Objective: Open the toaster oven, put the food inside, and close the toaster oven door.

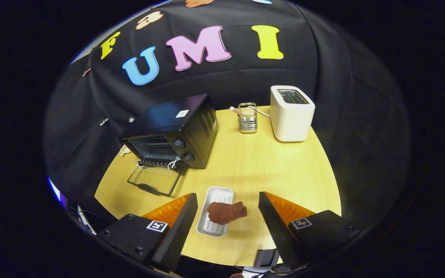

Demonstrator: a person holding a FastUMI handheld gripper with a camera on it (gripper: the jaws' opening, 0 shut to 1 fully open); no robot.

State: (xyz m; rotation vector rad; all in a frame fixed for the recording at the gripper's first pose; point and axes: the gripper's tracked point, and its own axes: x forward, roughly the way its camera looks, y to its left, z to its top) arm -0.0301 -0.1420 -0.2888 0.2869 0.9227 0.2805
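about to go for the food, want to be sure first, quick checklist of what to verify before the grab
1. Toaster oven door open: ok, it lies folded down flat on the table.
2. Gripper open: ok, fingers spread wide, holding nothing.
3. Food between the fingers: ok, the brown piece sits on the white tray, overhanging its edge.
4. Path to the oven: ok, bare table between tray and door.
5. Oven rack free: cannot tell, the inside is dark.
6. White toaster and metal holder out of the way: ok, both sit beyond.
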